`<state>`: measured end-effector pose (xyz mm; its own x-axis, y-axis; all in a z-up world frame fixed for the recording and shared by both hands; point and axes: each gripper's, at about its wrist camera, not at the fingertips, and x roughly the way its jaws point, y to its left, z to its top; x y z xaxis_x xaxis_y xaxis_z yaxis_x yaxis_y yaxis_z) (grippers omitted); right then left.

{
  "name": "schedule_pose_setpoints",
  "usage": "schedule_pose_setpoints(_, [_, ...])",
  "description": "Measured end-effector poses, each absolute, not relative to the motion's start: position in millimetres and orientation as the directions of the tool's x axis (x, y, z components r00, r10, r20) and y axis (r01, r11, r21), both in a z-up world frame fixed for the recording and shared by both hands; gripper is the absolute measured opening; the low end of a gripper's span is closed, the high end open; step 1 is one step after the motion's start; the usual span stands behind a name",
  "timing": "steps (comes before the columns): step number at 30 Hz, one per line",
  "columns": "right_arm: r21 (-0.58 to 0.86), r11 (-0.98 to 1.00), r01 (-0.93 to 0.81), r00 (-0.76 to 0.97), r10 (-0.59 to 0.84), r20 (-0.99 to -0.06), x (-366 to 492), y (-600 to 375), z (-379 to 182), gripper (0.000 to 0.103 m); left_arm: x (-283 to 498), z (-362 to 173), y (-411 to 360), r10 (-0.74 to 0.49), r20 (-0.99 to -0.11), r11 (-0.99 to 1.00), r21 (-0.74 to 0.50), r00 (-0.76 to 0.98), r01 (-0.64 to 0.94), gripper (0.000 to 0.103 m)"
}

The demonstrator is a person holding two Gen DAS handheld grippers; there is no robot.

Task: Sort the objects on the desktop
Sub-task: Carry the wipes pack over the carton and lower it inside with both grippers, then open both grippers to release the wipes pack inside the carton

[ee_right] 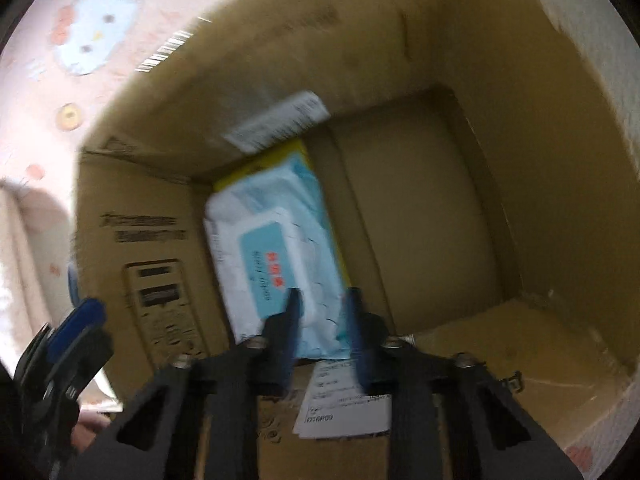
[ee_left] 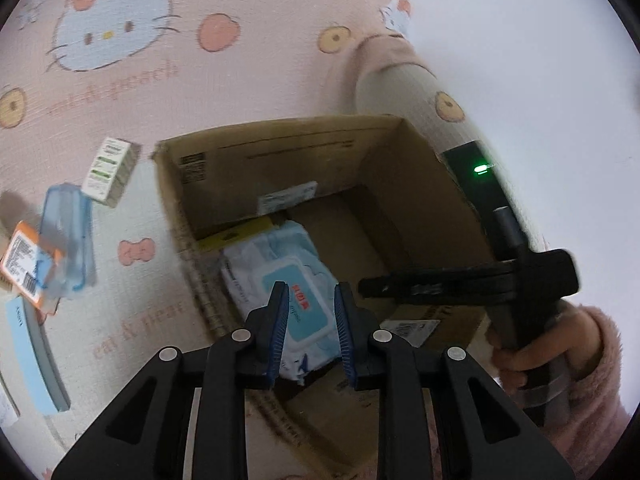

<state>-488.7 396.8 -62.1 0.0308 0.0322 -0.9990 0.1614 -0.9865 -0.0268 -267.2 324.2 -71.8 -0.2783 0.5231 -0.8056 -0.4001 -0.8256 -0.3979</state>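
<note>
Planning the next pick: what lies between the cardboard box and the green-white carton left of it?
In the left wrist view, only bare pink cloth separates the box from the carton. The blue case and orange packet lie farther left.

Blue wet-wipes pack (ee_left: 280,276) flat inside open cardboard box (ee_left: 420,184)

Soft even daylight, fisheye-bent edges, heavy motion blur in right view.

There was one cardboard box (ee_left: 304,152); inside it lay one wipes pack (ee_left: 276,276) and one yellow item (ee_left: 236,236) beneath it. Outside lay one green-white carton (ee_left: 110,170); one blue case (ee_left: 66,236); one orange packet (ee_left: 24,264).
</note>
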Motion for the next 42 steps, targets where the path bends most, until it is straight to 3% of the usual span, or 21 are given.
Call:
schedule_pose_setpoints(2, [-0.01,-0.994,0.11,0.068,0.018,-0.997,-489,403,-71,0.014,-273,-75,333,0.521,-0.816,-0.822,-0.401,-0.251,-0.405,0.026])
schedule_pose_setpoints(5, [-0.007,-1.0,0.026,0.126,0.01,-0.992,-492,413,-81,0.014,-286,-86,346,0.463,-0.867,-0.844,-0.366,-0.186,-0.391,0.007])
schedule_pose_setpoints(6, [-0.04,-0.999,0.012,0.136,0.041,-0.99,-496,416,-85,0.014,-290,-89,349,0.463,-0.871,-0.843,-0.374,-0.166,-0.388,0.006])
schedule_pose_setpoints(10, [-0.187,-0.982,0.018,0.122,0.188,-0.975,-506,420,-88,0.014,-300,-99,357,0.417,-0.901,-0.863,-0.35,-0.122,-0.364,0.006])
schedule_pose_setpoints(22, [-0.197,-0.979,0.061,0.263,0.206,-0.942,-524,409,-124,0.014,-318,-112,365,0.356,-0.933,-0.877,-0.314,-0.052,-0.363,0.007])
schedule_pose_setpoints(25, [-0.165,-0.985,0.056,0.266,0.173,-0.948,-523,402,-128,0.014,-319,-112,363,0.368,-0.929,-0.875,-0.331,-0.042,-0.354,0.007])
schedule_pose_setpoints(28, [-0.05,-0.997,-0.057,0.247,0.035,-0.968,-526,409,-127,0.014,-320,-112,360,0.376,-0.926,-0.873,-0.343,-0.03,-0.345,0.008])
schedule_pose_setpoints(32, [-0.061,-0.994,-0.089,0.229,0.039,-0.973,-526,419,-113,0.015,-316,-107,358,0.372,-0.928,-0.874,-0.336,-0.038,-0.35,0.009])
schedule_pose_setpoints(34, [-0.046,-0.995,-0.092,0.207,0.026,-0.978,-521,422,-96,0.016,-314,-104,357,0.367,-0.929,-0.876,-0.33,-0.045,-0.351,0.015])
schedule_pose_setpoints(35, [-0.045,-0.995,-0.084,0.191,0.029,-0.981,-518,422,-86,0.019,-313,-101,357,0.369,-0.928,-0.878,-0.331,-0.05,-0.346,0.025])
schedule_pose_setpoints(37, [-0.067,-0.997,-0.043,0.128,0.061,-0.99,-508,419,-57,0.033,-309,-97,357,0.354,-0.933,-0.891,-0.315,-0.062,-0.328,0.051])
schedule_pose_setpoints(38, [-0.083,-0.996,-0.028,0.098,0.08,-0.992,-504,417,-44,0.048,-305,-92,356,0.352,-0.933,-0.896,-0.312,-0.077,-0.316,0.059])
schedule_pose_setpoints(39, [-0.106,-0.994,-0.021,0.06,0.104,-0.993,-498,416,-29,0.058,-302,-88,353,0.362,-0.928,-0.895,-0.32,-0.088,-0.311,0.06])
schedule_pose_setpoints(42, [-0.105,-0.994,-0.009,-0.065,0.105,-0.992,-478,411,21,0.062,-292,-73,348,0.389,-0.916,-0.884,-0.341,-0.099,-0.319,0.06])
